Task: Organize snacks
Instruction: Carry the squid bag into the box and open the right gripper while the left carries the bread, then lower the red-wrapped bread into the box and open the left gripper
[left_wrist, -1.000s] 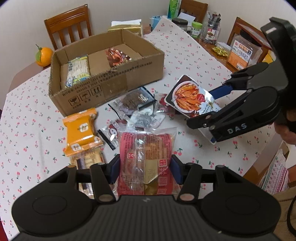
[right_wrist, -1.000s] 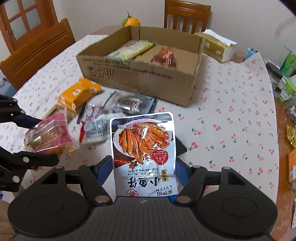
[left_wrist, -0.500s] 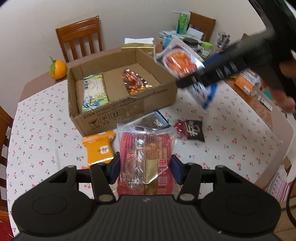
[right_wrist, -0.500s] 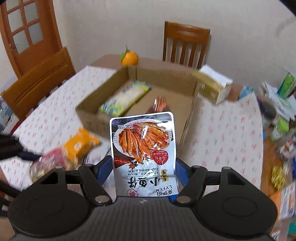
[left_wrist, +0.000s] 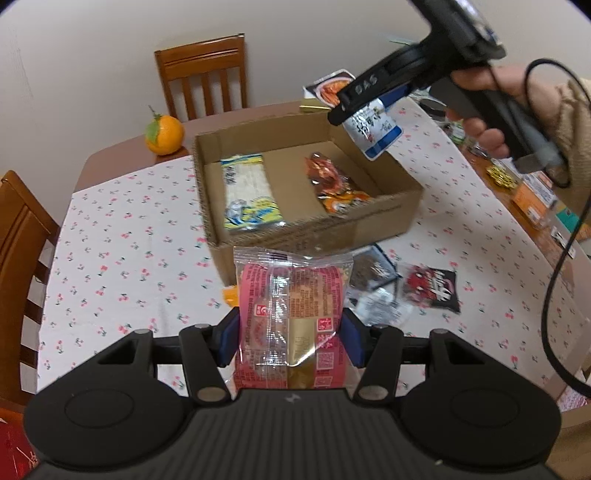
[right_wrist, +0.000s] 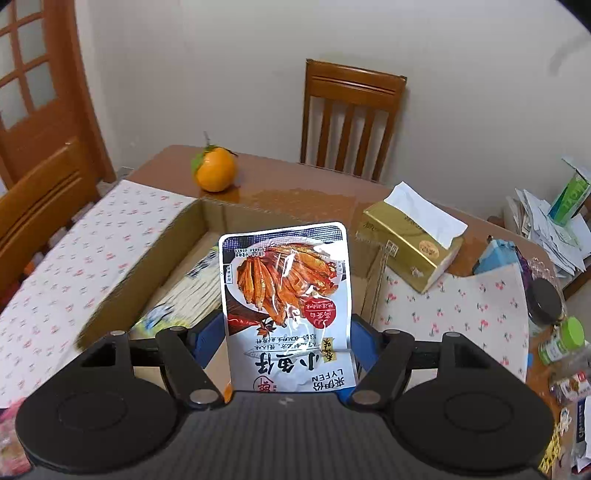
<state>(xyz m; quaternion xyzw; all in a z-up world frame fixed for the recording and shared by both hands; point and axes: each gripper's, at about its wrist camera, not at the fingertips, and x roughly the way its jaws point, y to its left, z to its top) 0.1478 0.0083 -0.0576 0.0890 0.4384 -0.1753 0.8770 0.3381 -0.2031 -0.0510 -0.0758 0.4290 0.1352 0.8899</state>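
Observation:
My left gripper (left_wrist: 290, 341) is shut on a pink clear-wrapped cake pack (left_wrist: 291, 314), held above the table just in front of the cardboard box (left_wrist: 314, 230). My right gripper (right_wrist: 286, 343) is shut on a white dried-fish pouch (right_wrist: 286, 295) and holds it over the box's right part; it also shows in the left wrist view (left_wrist: 373, 125). The box (right_wrist: 177, 254) holds a yellow-blue noodle pack (left_wrist: 245, 192) and an orange shiny pack (left_wrist: 332, 182).
Loose snacks lie on the cherry-print cloth right of the cake pack, among them a black-red pack (left_wrist: 430, 290) and a dark pack (left_wrist: 369, 269). An orange (right_wrist: 214, 171) and a gold tissue box (right_wrist: 412, 251) stand behind the cardboard box. Jars and clutter fill the right side; wooden chairs surround the table.
Both grippers rose and moved toward the box with their packs. The right gripper carried the fish pouch from the table's right side to above the box.

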